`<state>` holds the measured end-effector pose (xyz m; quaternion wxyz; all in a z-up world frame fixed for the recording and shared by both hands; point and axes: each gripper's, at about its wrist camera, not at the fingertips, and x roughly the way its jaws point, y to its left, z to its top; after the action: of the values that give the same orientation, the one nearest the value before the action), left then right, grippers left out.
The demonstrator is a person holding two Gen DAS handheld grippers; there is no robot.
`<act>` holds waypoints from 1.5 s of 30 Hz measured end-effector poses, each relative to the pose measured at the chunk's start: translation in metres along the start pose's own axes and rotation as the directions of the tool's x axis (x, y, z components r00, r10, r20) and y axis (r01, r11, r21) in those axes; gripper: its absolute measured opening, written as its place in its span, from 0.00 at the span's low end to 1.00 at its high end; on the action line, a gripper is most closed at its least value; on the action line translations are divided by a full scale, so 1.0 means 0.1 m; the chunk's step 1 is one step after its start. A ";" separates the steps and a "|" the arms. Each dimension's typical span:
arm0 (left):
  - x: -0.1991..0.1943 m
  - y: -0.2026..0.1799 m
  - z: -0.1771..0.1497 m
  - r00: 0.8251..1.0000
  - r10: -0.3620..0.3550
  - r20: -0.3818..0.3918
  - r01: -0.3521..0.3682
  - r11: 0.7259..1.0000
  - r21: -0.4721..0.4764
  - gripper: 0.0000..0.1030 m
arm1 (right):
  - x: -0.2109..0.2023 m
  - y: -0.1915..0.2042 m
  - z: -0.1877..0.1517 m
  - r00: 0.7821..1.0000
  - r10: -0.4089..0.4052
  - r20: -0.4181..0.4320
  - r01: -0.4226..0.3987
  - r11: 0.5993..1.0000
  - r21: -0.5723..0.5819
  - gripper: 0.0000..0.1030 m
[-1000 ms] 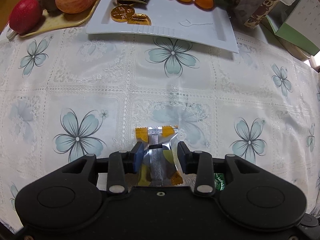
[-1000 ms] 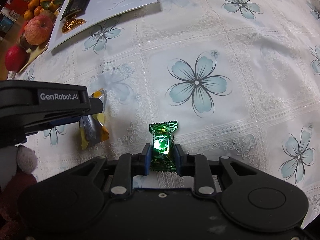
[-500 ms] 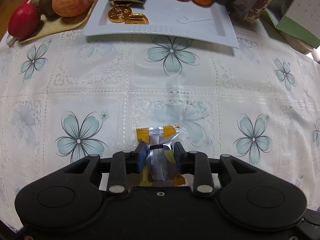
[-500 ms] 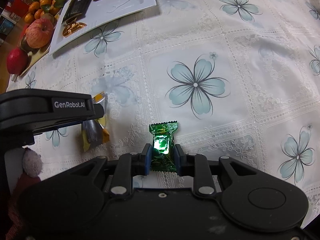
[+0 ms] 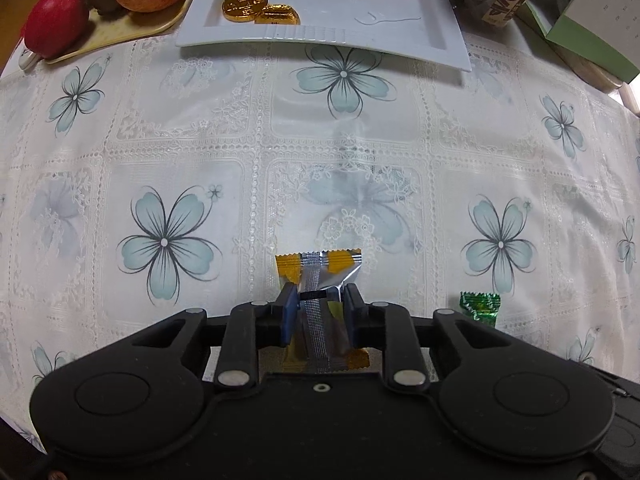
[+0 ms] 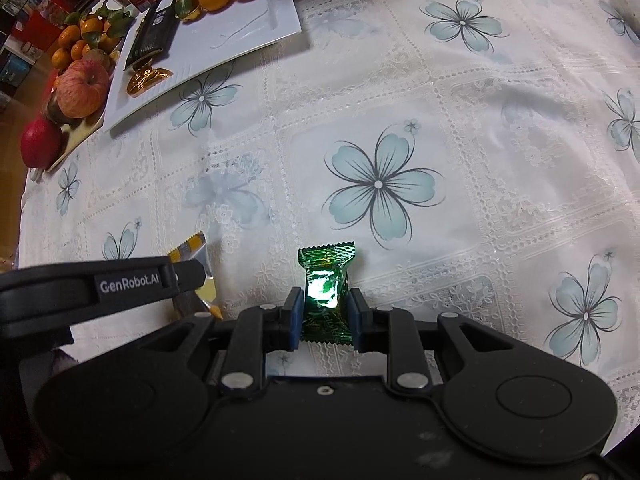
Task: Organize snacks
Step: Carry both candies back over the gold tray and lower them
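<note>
On the floral tablecloth (image 5: 400,140), the left gripper (image 5: 319,312) is closing its jaws around a yellow-and-silver candy packet (image 5: 320,268). The right gripper (image 6: 323,312) pinches a green candy wrapper (image 6: 326,264) at its middle. Both look light, crinkly, probably slippery foil; mid-body grips suit.

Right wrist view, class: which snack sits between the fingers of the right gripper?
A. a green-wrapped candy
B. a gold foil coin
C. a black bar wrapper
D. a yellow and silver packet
A: the green-wrapped candy is pinched between the blue-padded fingers of the right gripper, while the yellow and silver packet lies off to the left, under the other gripper.
</note>
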<state>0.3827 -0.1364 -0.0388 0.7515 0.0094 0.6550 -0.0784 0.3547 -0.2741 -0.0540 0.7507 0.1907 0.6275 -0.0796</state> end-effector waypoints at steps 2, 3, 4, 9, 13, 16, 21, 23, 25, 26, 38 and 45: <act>0.02 -0.01 -0.05 1.000 0.031 -0.006 -0.031 0.999 0.014 0.31 | -0.02 -0.02 -0.02 1.000 0.001 0.004 -0.001 1.000 0.004 0.25; 0.03 -0.01 -0.07 0.999 0.037 -0.002 -0.036 0.999 0.021 0.31 | -0.03 -0.04 -0.02 1.000 0.002 0.006 -0.002 1.000 0.006 0.25; 0.03 -0.01 -0.09 0.999 0.041 0.007 -0.041 0.998 0.036 0.31 | -0.04 -0.05 -0.02 1.000 0.003 0.008 -0.003 1.000 0.009 0.25; 0.04 -0.07 -0.13 0.997 0.075 0.031 -0.077 0.994 0.075 0.36 | -0.07 -0.07 -0.01 1.000 0.010 0.015 -0.010 1.000 0.020 0.25; 0.06 -0.08 -0.11 0.996 0.086 0.035 -0.088 0.993 0.075 0.38 | -0.09 -0.07 -0.02 1.000 0.015 0.015 -0.015 1.000 0.018 0.25; 0.07 -0.07 -0.10 0.996 0.083 0.036 -0.086 0.993 0.075 0.41 | -0.11 -0.08 -0.03 1.000 0.018 0.017 -0.018 1.000 0.018 0.25; 0.09 -0.06 -0.09 0.996 0.083 0.038 -0.085 0.994 0.074 0.42 | -0.14 -0.13 -0.04 1.000 0.015 0.025 -0.015 1.000 0.025 0.24; 0.10 -0.05 -0.09 0.996 0.084 0.034 -0.086 0.994 0.071 0.43 | -0.15 -0.15 -0.05 1.000 0.013 0.027 -0.014 1.000 0.026 0.24; 0.11 -0.05 -0.09 0.995 0.089 0.034 -0.091 0.993 0.070 0.45 | -0.15 -0.17 -0.06 1.000 0.010 0.028 -0.011 1.000 0.026 0.24; 0.11 -0.05 -0.10 0.995 0.091 0.037 -0.093 0.993 0.073 0.45 | -0.15 -0.18 -0.06 1.000 0.009 0.028 -0.010 1.000 0.027 0.24; -0.04 -0.02 -0.27 0.998 0.049 0.042 -0.053 0.995 0.084 0.34 | -0.22 -0.23 -0.08 0.999 0.015 0.045 -0.017 0.999 0.045 0.24; -0.42 0.12 -0.47 0.997 0.002 0.081 -0.011 0.994 0.111 0.34 | -0.30 -0.35 -0.16 0.997 0.074 0.029 -0.076 0.994 0.079 0.24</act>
<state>0.3329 -0.1149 -0.0051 0.7760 0.0502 0.6185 -0.1126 0.3213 -0.3030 -0.0331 0.7530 0.2430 0.6064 -0.0787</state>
